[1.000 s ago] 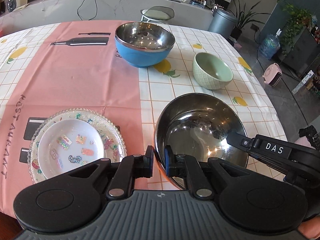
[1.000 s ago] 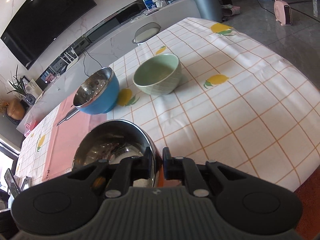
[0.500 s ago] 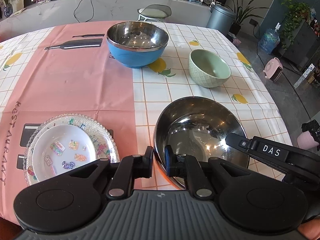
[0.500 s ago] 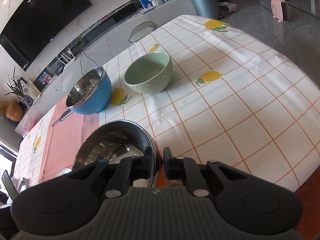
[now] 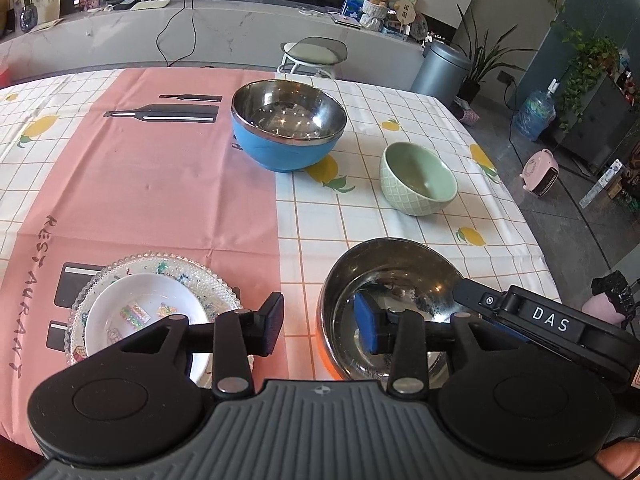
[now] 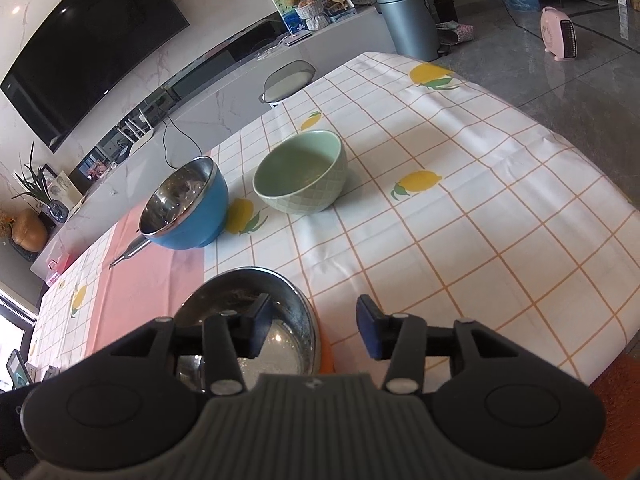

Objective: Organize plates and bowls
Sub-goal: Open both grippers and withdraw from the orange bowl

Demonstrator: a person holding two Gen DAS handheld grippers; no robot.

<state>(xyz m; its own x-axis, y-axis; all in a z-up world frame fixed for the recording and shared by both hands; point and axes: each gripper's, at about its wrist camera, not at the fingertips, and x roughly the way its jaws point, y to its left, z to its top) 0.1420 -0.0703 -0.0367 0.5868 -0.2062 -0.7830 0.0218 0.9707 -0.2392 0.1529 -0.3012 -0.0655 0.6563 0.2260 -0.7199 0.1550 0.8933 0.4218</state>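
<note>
The left claw [image 5: 320, 326] is wide open, one finger on each side of the near rim of the shiny steel bowl with an orange outside [image 5: 394, 280]. The right claw [image 6: 312, 330] is open too, straddling the same bowl's rim. Farther ahead sit the blue bowl with a steel inside [image 5: 288, 126] and the pale green bowl [image 5: 418, 178]. Left of the left claw is the small white dish on a clear glass plate [image 5: 132, 308].

Bare tablecloth [image 5: 160, 184] is lying open across the pink centre. The blue bowl [image 5: 288, 126] and green bowl [image 5: 418, 180] are blocking the far side; the steel bowl [image 5: 394, 280] and stacked plates [image 5: 156, 304] are crowding the near edge.
</note>
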